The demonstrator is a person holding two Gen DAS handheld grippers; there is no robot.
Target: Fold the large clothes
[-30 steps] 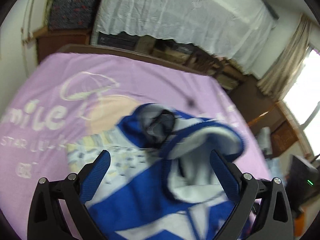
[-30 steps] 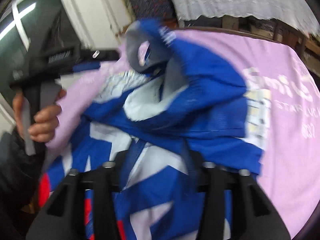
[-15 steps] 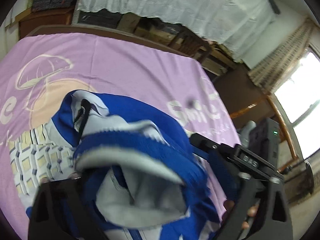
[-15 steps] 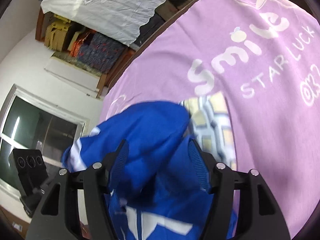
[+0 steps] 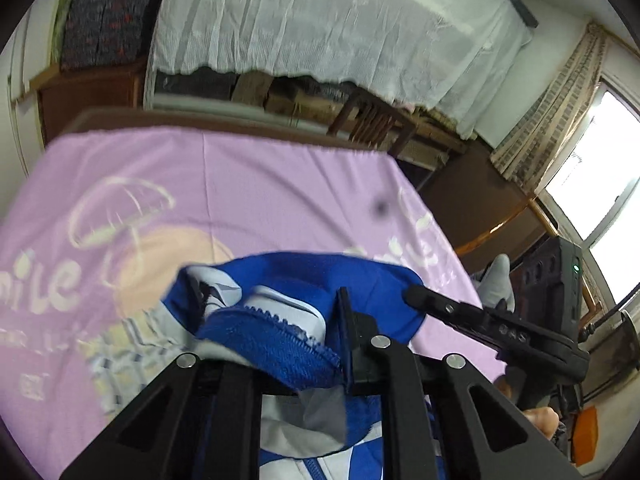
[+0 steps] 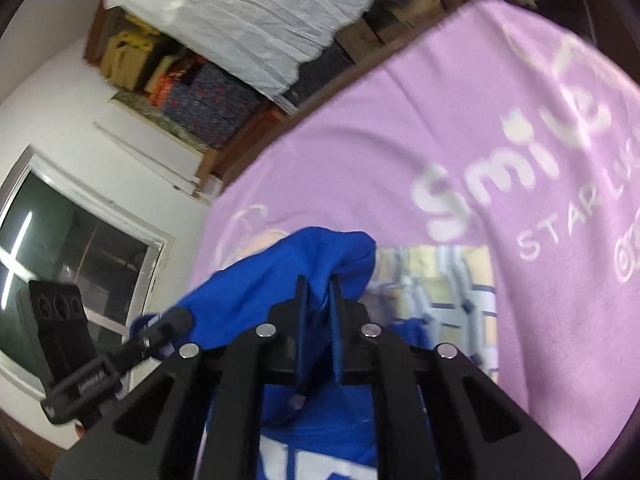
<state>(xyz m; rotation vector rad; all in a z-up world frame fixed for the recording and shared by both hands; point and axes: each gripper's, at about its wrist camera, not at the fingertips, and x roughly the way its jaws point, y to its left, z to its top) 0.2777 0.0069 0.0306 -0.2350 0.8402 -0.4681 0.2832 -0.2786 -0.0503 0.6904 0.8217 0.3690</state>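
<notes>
Now both grippers have closed where, a second ago, the left one stood wide open over the heap and the right one merely rested on it. Taking the purple blanket (image 5: pixel 248 184) as the landmark and going from its left side across: the left gripper (image 5: pixel 280 344) has its fingers drawn together on a ribbed, zippered blue edge of the jacket (image 5: pixel 320 280), probably the collar or hem, though the bunched cloth hides the left finger, so I judge the clamp from the squeezed fabric. The jacket, blue and white, sits near the blanket's near edge, lifted into a hump above the printed lettering. Further right, the right gripper (image 6: pixel 318 312) has its two fingers nearly touching, pinching a blue fold of the same jacket (image 6: pixel 280 264). With two corners now held, the garment seems ready to be raised and spread flat, so the fold proper has not yet begun. As for containers, none stands on the blanket; behind its far edge cluttered shelves (image 5: pixel 280 92) hang under a white cloth (image 5: pixel 320 20), their contents too blurred to name.
</notes>
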